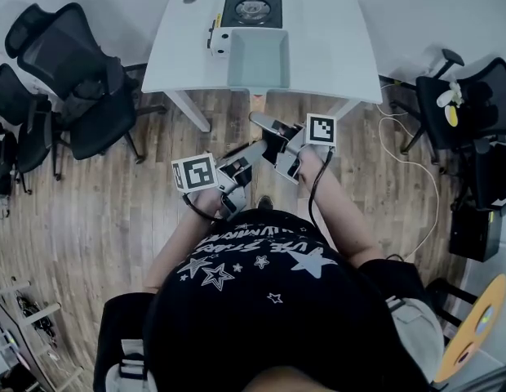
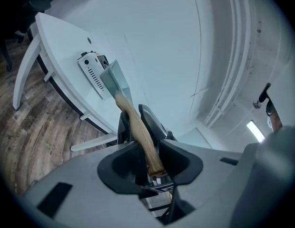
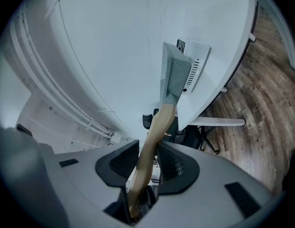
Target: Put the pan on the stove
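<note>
Wood floor (image 1: 98, 211) is filling most of the head view, with a white table (image 1: 335, 39) lying at 12 o'clock and black office chairs (image 1: 65, 80) sitting at 9 and 3 o'clock.

Both of the person's forearms are reaching toward 12 o'clock, bent at the elbows and converging in front of the body. The left hand (image 1: 206, 198) is gripping the left gripper (image 1: 246, 155), which is angling toward 1 o'clock. The right hand (image 1: 312, 163) is gripping the right gripper (image 1: 269, 129), which is angling toward 11 o'clock, slightly ahead of the left one.

In the left gripper view, the left gripper (image 2: 138, 123) is pinching the wooden handle (image 2: 142, 132) of the pan (image 2: 114, 80). In the right gripper view, the right gripper (image 3: 150, 148) is clamping the same handle (image 3: 150, 137).

The square grey-green pan (image 1: 257, 64) is being held in the air over the table's near edge. The black stove (image 1: 251, 9) is sitting on the table at 12 o'clock from it, and a white box (image 1: 220, 41) with vent slots is lying at the pan's 9 o'clock.

Each gripper's cube (image 1: 194, 172) is showing a black-and-white square marker. The dark shirt (image 1: 261, 300) is showing white stars and white lettering that I cannot read.
</note>
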### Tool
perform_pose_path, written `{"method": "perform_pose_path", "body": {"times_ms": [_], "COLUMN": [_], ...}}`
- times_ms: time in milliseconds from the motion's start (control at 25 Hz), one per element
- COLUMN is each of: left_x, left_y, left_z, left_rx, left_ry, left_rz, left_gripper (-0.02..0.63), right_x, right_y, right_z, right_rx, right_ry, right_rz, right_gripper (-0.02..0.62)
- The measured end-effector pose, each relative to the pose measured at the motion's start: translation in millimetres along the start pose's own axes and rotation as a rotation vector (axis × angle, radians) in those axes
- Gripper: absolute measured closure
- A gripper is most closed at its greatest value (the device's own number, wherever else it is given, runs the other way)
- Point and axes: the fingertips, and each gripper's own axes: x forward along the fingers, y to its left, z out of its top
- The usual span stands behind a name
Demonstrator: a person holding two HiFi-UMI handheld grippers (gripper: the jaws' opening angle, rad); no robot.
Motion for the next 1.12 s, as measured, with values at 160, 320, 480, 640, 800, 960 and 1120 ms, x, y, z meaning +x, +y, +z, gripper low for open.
{"method": "perform_pose_path", "body": {"times_ms": [160, 320, 480, 640, 800, 960, 1120], "left_x": [10, 15, 16, 25, 38, 47, 47], "left_y": [3, 6, 7, 19, 28, 36, 33], "left_z": [3, 3, 6, 30, 54, 71, 73], "left_rx": [0.001, -0.001, -0.009, -0.014, -0.023, -0.018, -0.003], "left_ry": [-0.018, -0.021, -0.027, -0.019, -0.007, 0.006, 0.002], "left_rz": [0.01, 0.024, 0.03, 0.03, 0.012, -0.002, -0.02], "left_gripper": [0.474, 0.474, 0.474, 0.474, 0.474, 0.474, 0.474], "right_x": [-2, -4, -1, 15, 27, 34, 35], "right_y": [-4, -7, -9, -16, -22, -26, -22], "right_z": [10, 13, 15, 36, 63, 81, 83], "right_rx": [0.003, 0.003, 0.019, 0.025, 0.014, 0.018, -0.013], "right_ry": [0.012, 0.03, 0.033, 0.033, 0.017, -0.005, -0.01], "right_rz": [0.009, 0.011, 0.013, 0.001, -0.017, -0.022, -0.019], "right_gripper": [0.476, 0.476, 0.476, 0.476, 0.476, 0.476, 0.476]}}
